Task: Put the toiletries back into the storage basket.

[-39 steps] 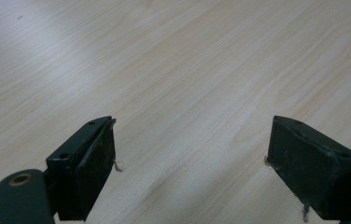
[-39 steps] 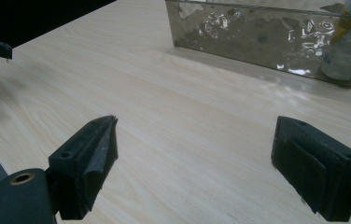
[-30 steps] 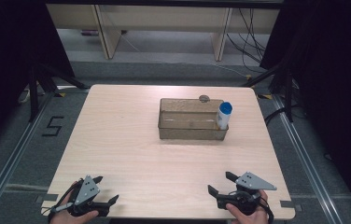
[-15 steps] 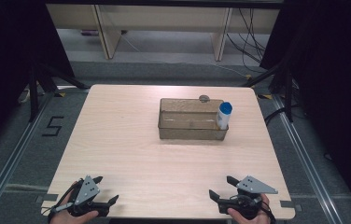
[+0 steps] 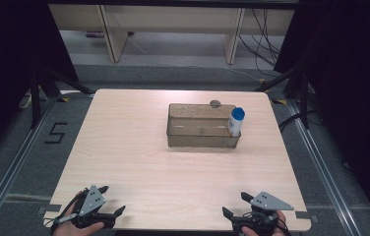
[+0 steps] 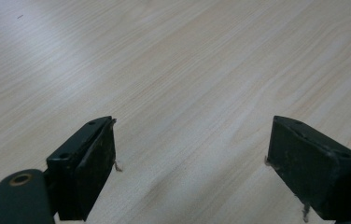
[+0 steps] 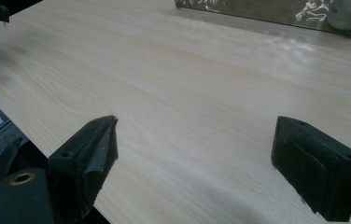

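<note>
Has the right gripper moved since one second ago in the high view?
Yes, slightly. The right gripper has drawn back toward the person, nearer the table's front edge and farther from the clear bin, which has stayed in place.

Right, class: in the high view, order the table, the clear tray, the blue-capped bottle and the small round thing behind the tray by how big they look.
Largest to smallest:
1. table
2. clear tray
3. blue-capped bottle
4. small round thing, too small to identify
</note>
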Tool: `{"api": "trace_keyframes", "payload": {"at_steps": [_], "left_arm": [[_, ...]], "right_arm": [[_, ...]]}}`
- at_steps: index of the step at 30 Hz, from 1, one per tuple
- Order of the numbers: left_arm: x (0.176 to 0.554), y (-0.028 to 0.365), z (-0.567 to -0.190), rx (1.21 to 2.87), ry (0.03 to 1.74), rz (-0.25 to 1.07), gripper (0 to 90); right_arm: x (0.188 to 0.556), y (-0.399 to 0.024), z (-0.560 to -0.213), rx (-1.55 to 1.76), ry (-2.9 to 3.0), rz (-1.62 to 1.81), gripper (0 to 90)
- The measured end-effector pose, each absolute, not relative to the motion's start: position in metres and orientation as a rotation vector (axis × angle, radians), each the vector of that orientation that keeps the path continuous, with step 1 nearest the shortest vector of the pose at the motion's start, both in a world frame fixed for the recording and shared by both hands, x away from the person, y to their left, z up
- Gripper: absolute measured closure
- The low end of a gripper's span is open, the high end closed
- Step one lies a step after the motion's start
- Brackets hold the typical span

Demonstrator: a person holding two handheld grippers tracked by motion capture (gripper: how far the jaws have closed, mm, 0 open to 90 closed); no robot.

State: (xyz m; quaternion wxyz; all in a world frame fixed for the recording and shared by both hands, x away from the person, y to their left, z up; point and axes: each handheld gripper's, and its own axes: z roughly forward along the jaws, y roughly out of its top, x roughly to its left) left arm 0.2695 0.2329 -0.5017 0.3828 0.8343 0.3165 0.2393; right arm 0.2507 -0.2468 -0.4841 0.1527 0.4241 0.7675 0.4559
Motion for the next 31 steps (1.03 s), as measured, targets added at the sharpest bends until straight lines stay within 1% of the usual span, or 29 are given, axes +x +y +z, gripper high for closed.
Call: {"api": "trace_keyframes", "payload": {"at_steps": [6, 9, 10, 13, 31], "left_arm": [[0.270, 0.233, -0.502, 2.120, 0.804, 0.610, 14.7], [0.269, 0.233, -0.502, 2.126, 0.806, 0.612, 14.7], [0.269, 0.233, -0.502, 2.126, 0.806, 0.612, 14.7], [0.269, 0.233, -0.502, 2.128, 0.805, 0.613, 14.8], [0.269, 0.233, -0.503, 2.106, 0.811, 0.603, 14.7]], "right_arm": [[0.245, -0.249, -0.486, 1.189, 2.206, 1.304, 15.5], [0.240, -0.247, -0.486, 1.241, 2.214, 1.302, 15.5], [0.242, -0.248, -0.487, 1.195, 2.212, 1.284, 15.5], [0.240, -0.249, -0.486, 1.191, 2.221, 1.259, 15.5], [0.236, -0.251, -0.487, 1.238, 2.202, 1.273, 15.6]]}}
